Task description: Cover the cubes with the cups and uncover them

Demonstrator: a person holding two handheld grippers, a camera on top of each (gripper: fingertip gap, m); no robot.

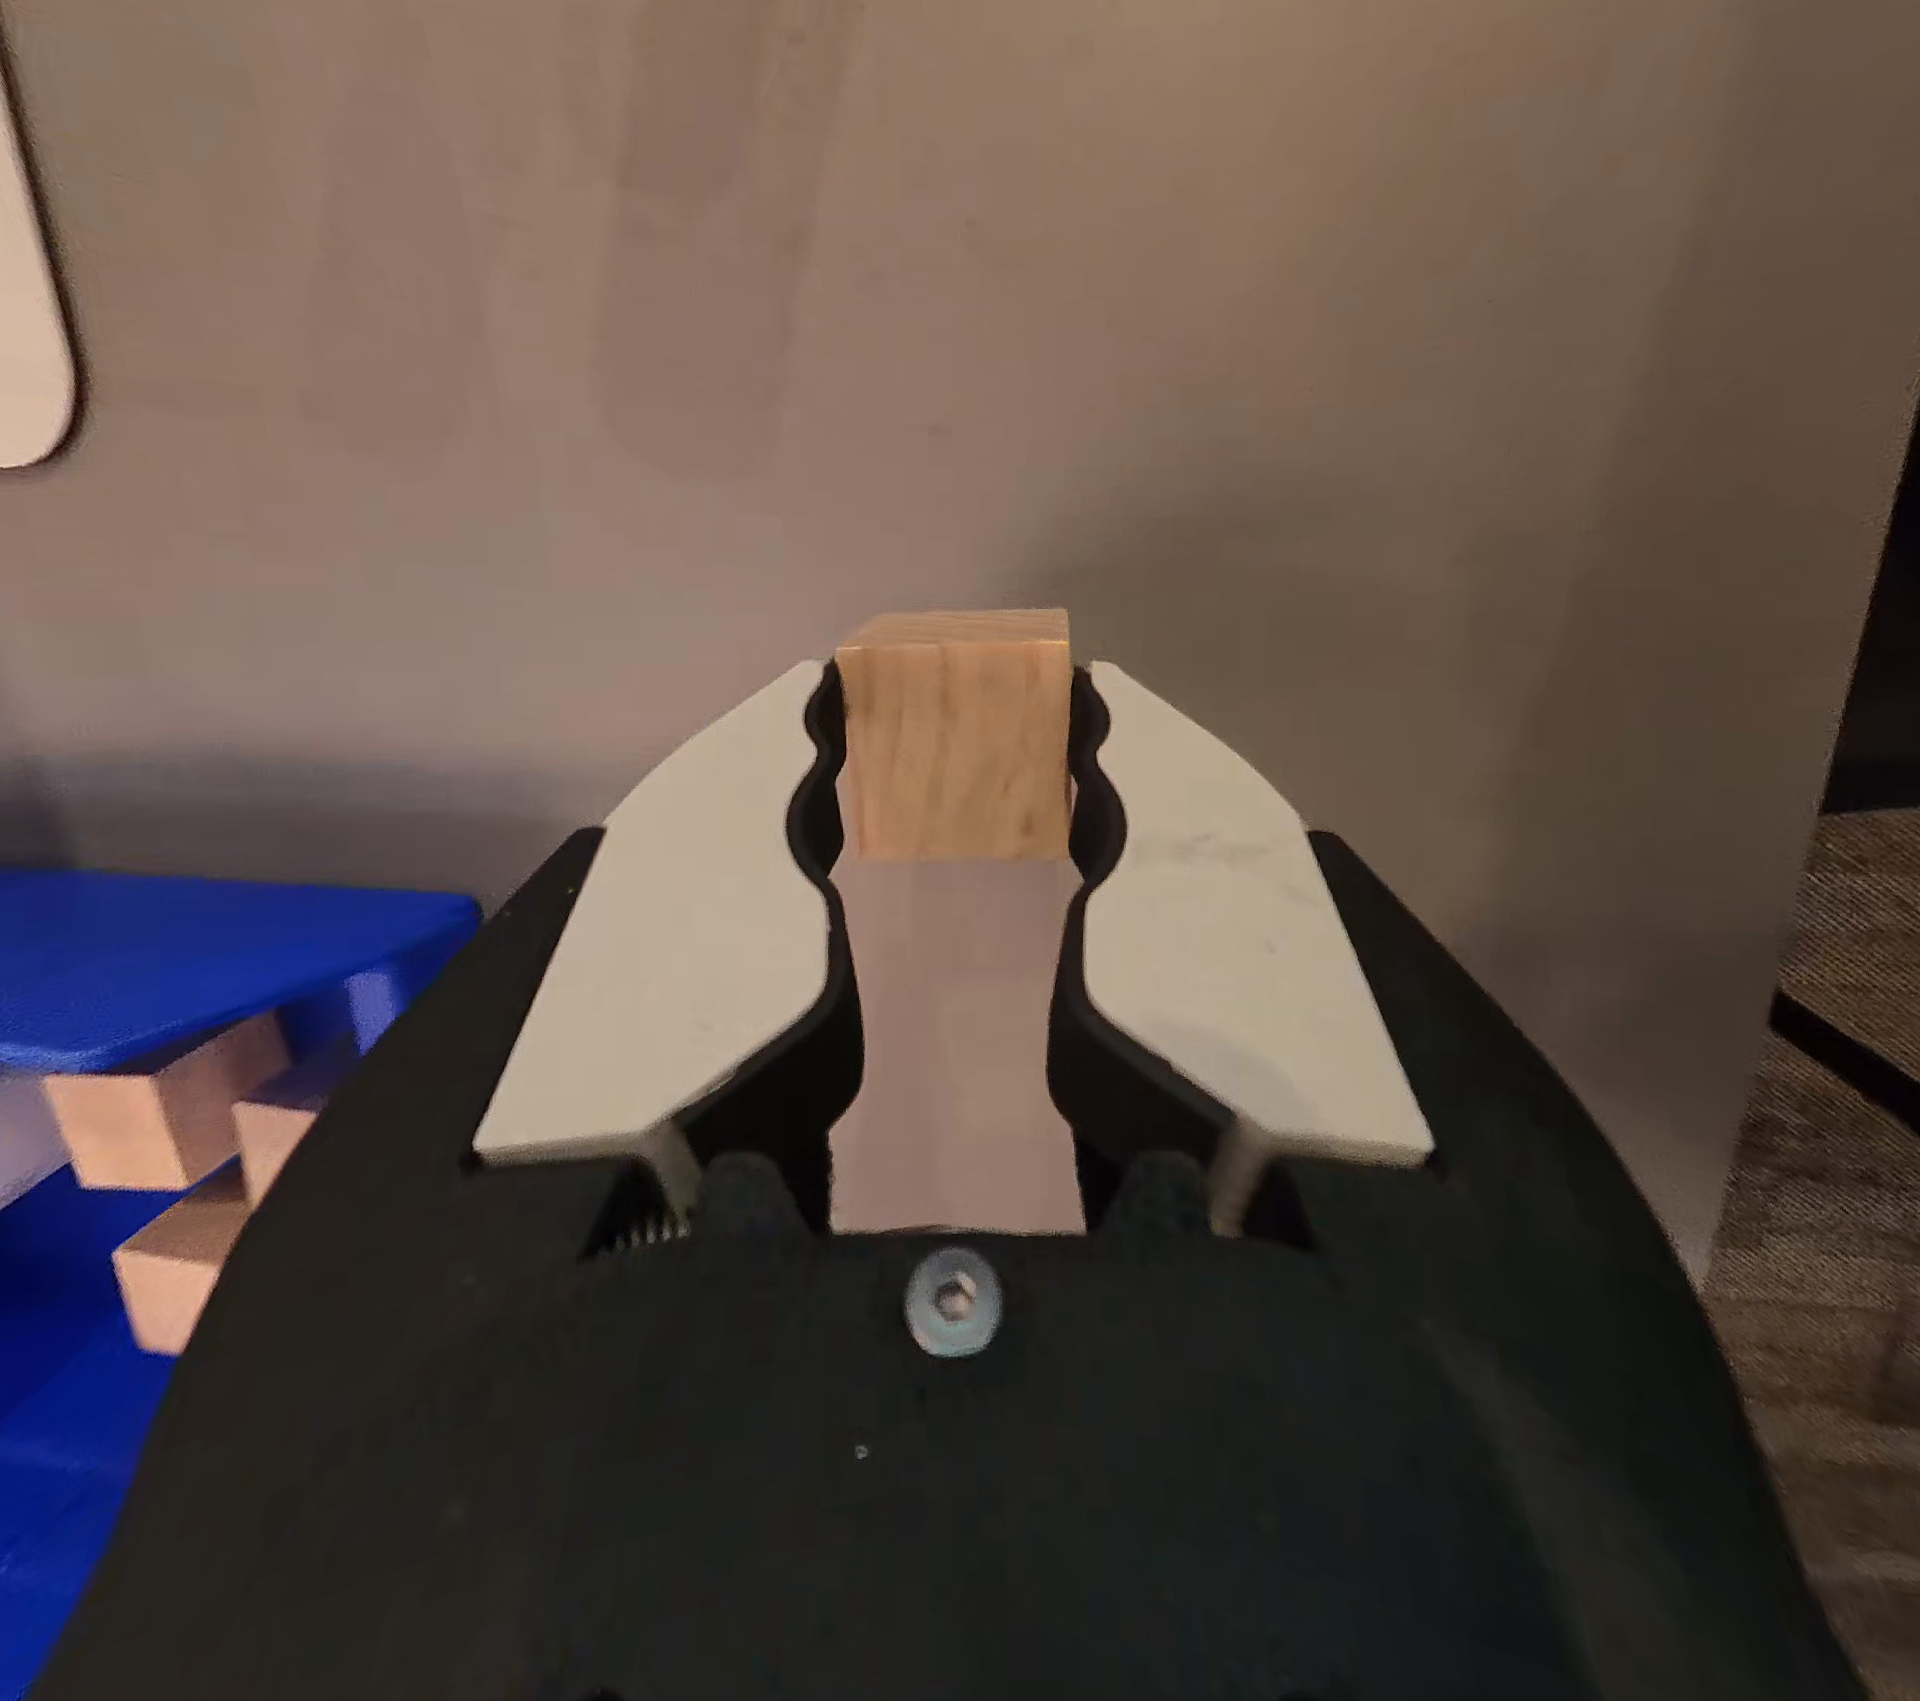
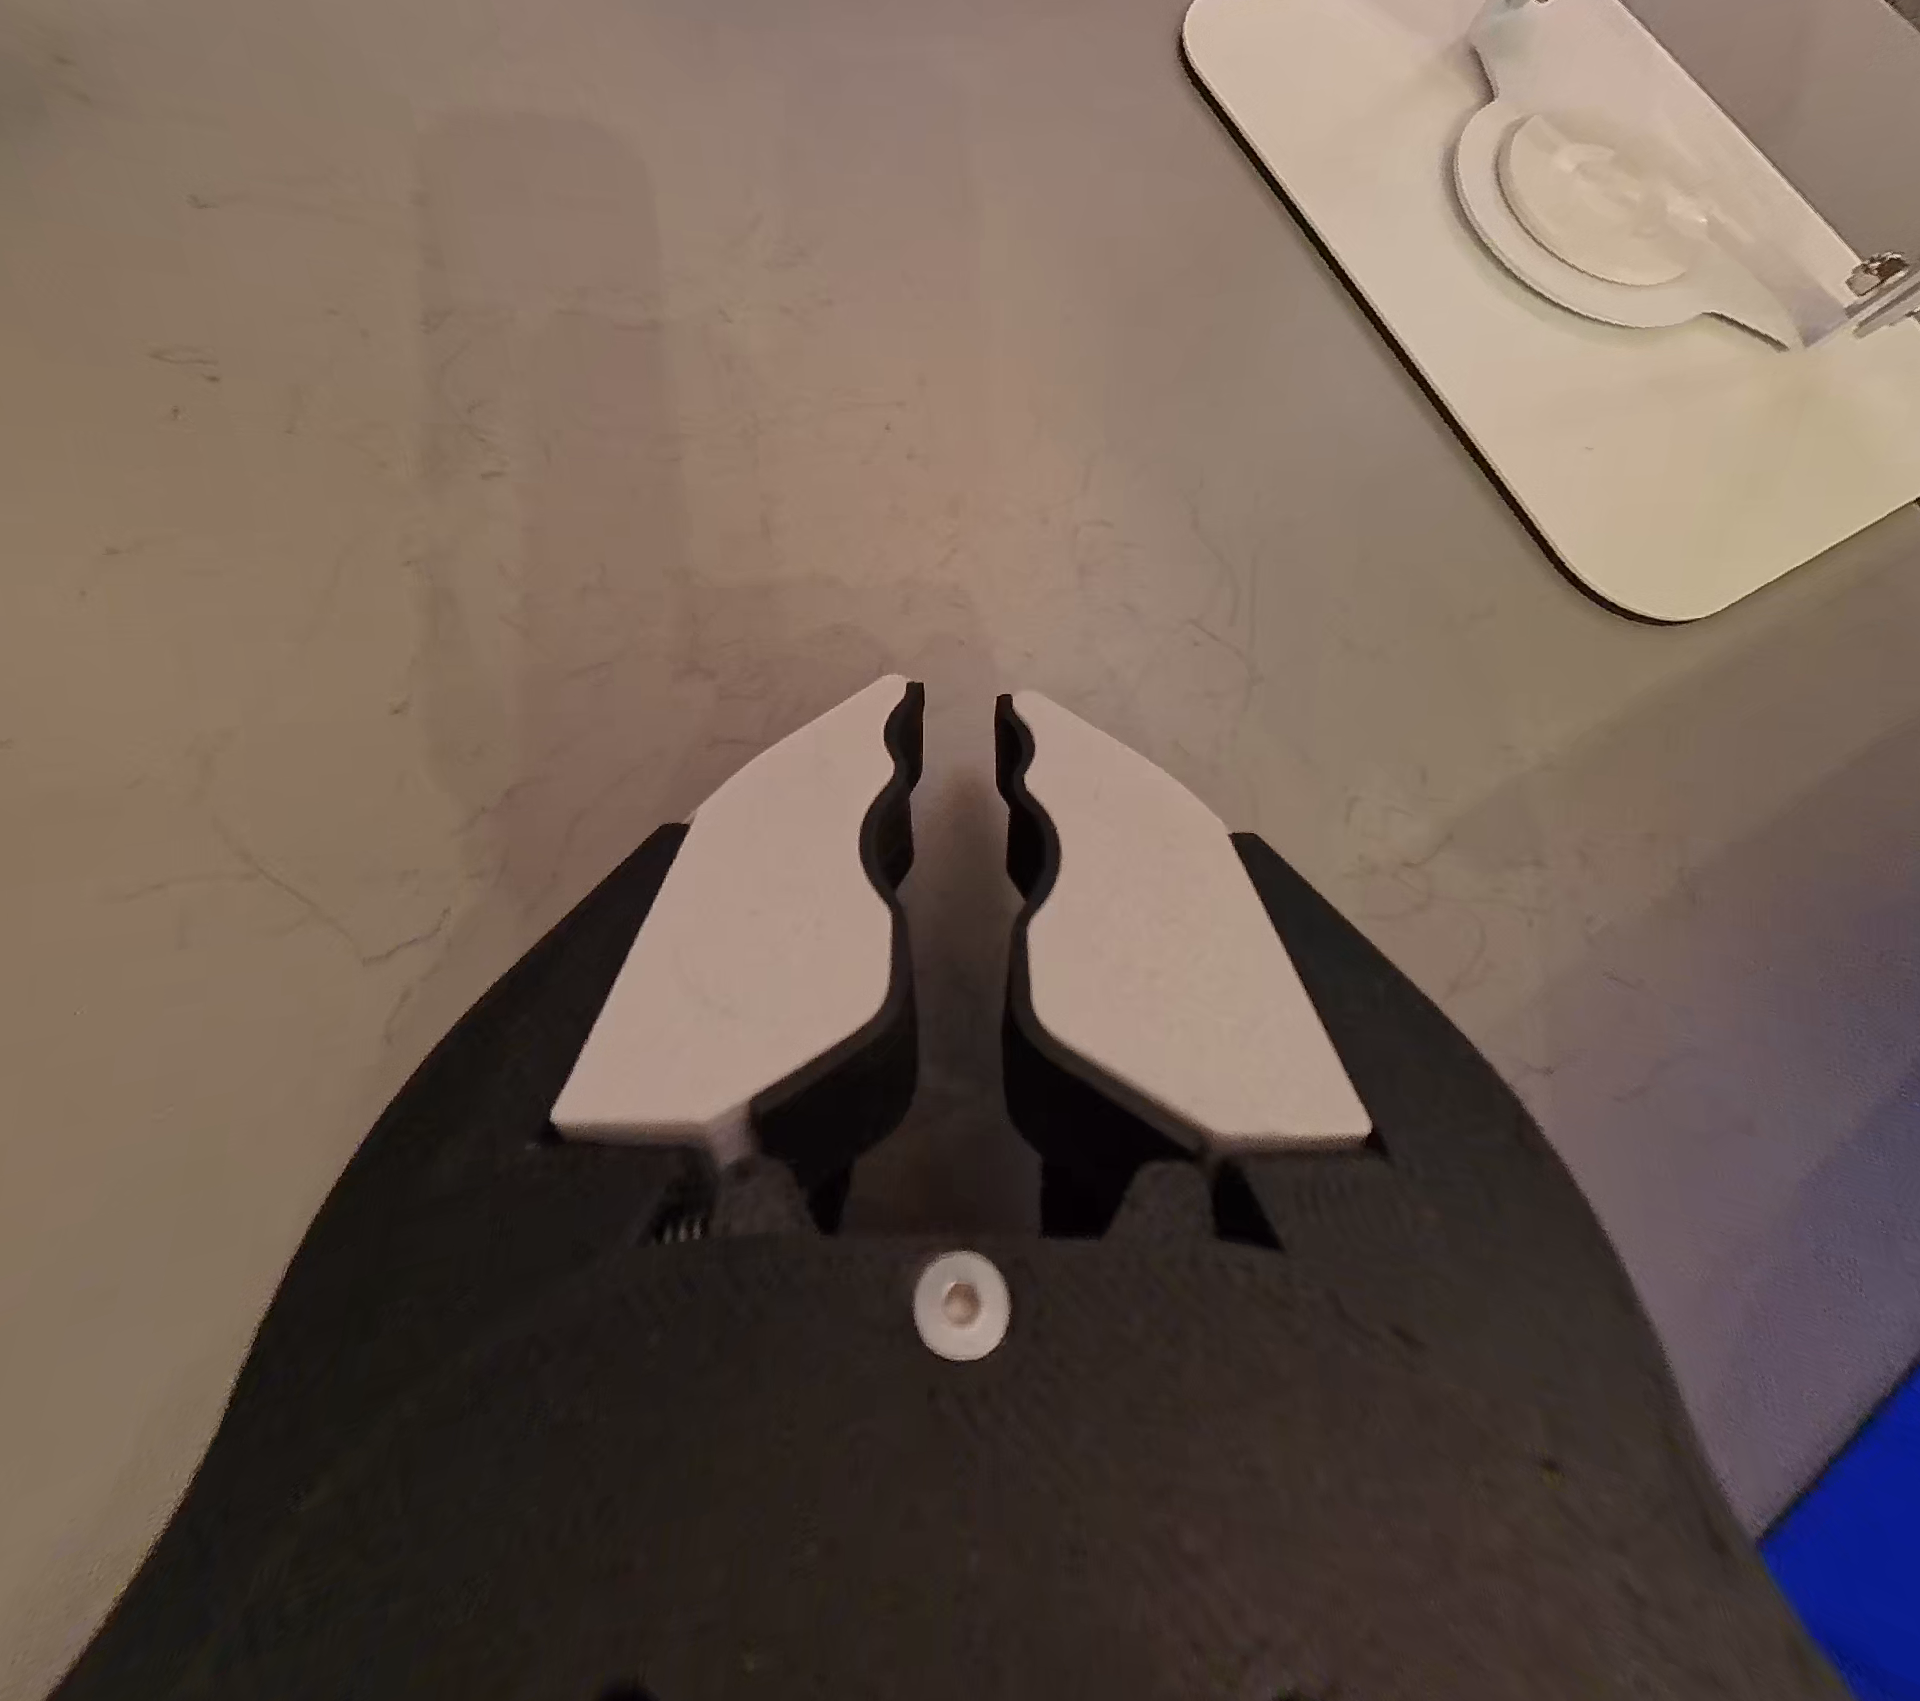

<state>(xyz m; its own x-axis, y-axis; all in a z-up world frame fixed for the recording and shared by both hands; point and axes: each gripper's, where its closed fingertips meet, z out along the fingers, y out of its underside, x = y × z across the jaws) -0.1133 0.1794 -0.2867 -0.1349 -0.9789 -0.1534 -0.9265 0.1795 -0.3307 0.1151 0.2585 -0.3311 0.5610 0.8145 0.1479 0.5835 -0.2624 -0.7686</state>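
My left gripper (image 1: 954, 677) is shut on a light wooden cube (image 1: 956, 752), pinched between the two fingertips and held above the grey table (image 1: 935, 249). More wooden cubes (image 1: 145, 1132) lie in a blue bin (image 1: 187, 955) at the lower left of the left wrist view. My right gripper (image 2: 958, 701) hovers over the bare grey table (image 2: 520, 404); its jaws stand almost together with a narrow gap and hold nothing. No cup shows in either view.
A white flat stand base (image 2: 1558, 363) with a metal arm sits on the table at the upper right of the right wrist view; its corner also shows in the left wrist view (image 1: 26, 301). The table edge (image 1: 1808, 716) runs down the right. A blue corner (image 2: 1860, 1495) shows at the lower right.
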